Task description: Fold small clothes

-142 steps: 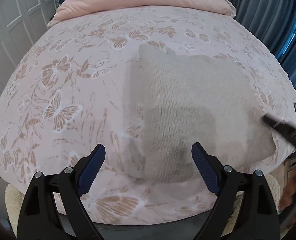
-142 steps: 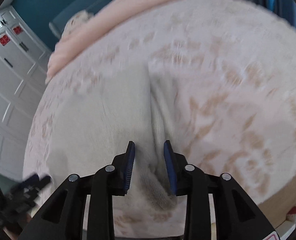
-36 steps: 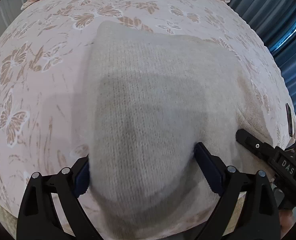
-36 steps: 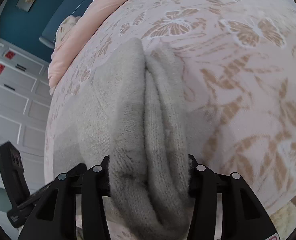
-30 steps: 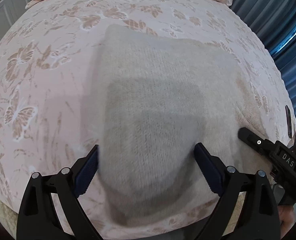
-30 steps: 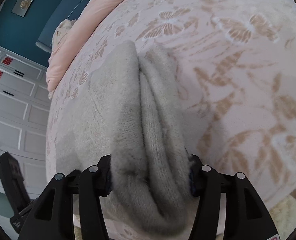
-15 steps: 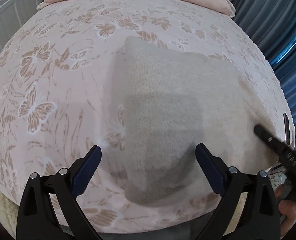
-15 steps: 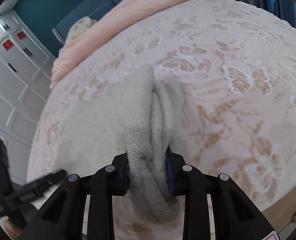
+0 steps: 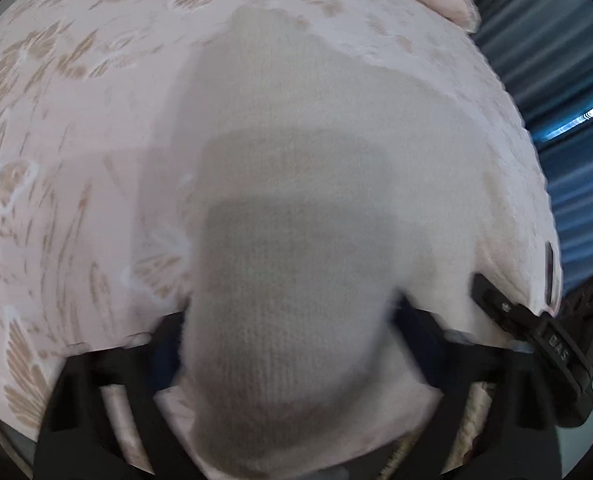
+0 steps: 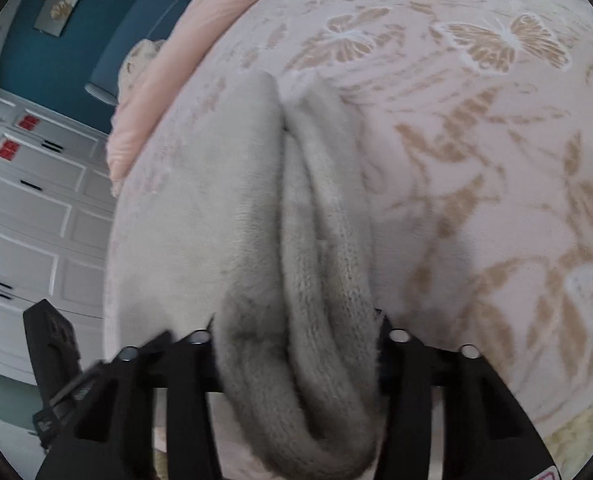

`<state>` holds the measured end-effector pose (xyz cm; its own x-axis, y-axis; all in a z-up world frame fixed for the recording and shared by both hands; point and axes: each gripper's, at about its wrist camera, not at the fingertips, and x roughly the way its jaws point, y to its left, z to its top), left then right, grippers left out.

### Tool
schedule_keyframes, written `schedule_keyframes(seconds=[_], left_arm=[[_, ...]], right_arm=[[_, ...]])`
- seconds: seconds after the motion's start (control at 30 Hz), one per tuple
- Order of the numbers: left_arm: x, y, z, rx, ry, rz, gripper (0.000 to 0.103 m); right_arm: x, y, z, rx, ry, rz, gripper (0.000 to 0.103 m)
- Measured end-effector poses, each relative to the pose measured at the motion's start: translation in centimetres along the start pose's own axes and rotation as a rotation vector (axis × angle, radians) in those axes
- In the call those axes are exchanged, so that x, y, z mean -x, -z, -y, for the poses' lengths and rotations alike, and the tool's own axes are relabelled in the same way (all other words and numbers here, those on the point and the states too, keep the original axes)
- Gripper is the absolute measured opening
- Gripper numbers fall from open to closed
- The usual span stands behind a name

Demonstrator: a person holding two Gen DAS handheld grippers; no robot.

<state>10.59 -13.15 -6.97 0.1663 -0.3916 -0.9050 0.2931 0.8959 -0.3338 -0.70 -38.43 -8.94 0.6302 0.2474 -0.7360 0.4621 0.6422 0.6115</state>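
- Lies on the butterfly-print bedspread (image 9: 56,168) near its close edge: beige knit garment (image 9: 296,184), already doubled over, stacked layers plain in the right wrist view.
- Right gripper (image 10: 296,344) clamped on the bunched folded edge, pads pressed into the knit.
- Left gripper (image 9: 288,320) straddling the near end, jaws just closing in; contact too blurred to call, so grip uncertain.
- Judged partway: one fold made, a further fold and flattening left.

A pale grey knit garment (image 9: 296,184) lies folded on the bed (near corners bunched, edge layers stacked).
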Motion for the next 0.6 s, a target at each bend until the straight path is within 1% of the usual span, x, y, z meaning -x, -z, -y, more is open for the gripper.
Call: schedule_keyframes(seconds=[0.03, 0.07, 0.1, 0.13, 0.2, 0.27, 0.37, 0.4, 0.43, 0.47, 0.5, 0.6], left_arm=[[0.6, -0.1, 0.6, -0.027, -0.02, 0.011, 0.067], [1.8, -0.2, 1.7, -0.07, -0.032, 0.022, 0.056], [2.5, -0.2, 2.3, -0.095, -0.038, 0.032, 0.051], [3.9, -0.3, 3.3, -0.133, -0.042, 0.055, 0.05], [6.2, -0.5, 4.5, -0.165, -0.029, 0.092, 0.047], [9.1, -0.7, 6.1, -0.205, -0.002, 0.141, 0.046], [14.0, -1.0, 8.2, -0.249, 0.065, 0.22, 0.046], [15.2, -1.1, 8.7, -0.257, 0.083, 0.238, 0.046], [17.2, -1.1, 9.5, -0.275, 0.111, 0.272, 0.046], [18.4, -1.2, 10.0, -0.287, 0.125, 0.294, 0.046], [19.9, -1.1, 10.7, -0.307, 0.14, 0.325, 0.046], [25.0, -0.2, 12.1, -0.364, 0.184, 0.441, 0.046]], right_arm=[[1.0, -0.2, -1.0, 0.028, -0.007, 0.02, 0.035], [1.7, -0.2, -1.8, 0.043, -0.013, 0.034, 0.034], [3.1, -0.4, -3.1, 0.067, -0.022, 0.062, 0.034], [4.2, -0.5, -4.1, 0.087, -0.018, 0.088, 0.034], [6.6, -0.7, -5.8, 0.118, -0.021, 0.141, 0.033], [9.9, -0.8, -7.1, 0.126, -0.05, 0.204, 0.033], [14.3, -1.0, -8.9, 0.164, -0.08, 0.285, 0.033], [16.2, -1.0, -10.1, 0.186, -0.093, 0.325, 0.033], [17.6, -1.0, -10.8, 0.203, -0.104, 0.355, 0.033], [19.7, -0.7, -11.9, 0.228, -0.115, 0.398, 0.033], [20.8, -0.5, -12.6, 0.244, -0.119, 0.426, 0.033], [24.9, 0.2, -15.5, 0.309, -0.159, 0.525, 0.033]])
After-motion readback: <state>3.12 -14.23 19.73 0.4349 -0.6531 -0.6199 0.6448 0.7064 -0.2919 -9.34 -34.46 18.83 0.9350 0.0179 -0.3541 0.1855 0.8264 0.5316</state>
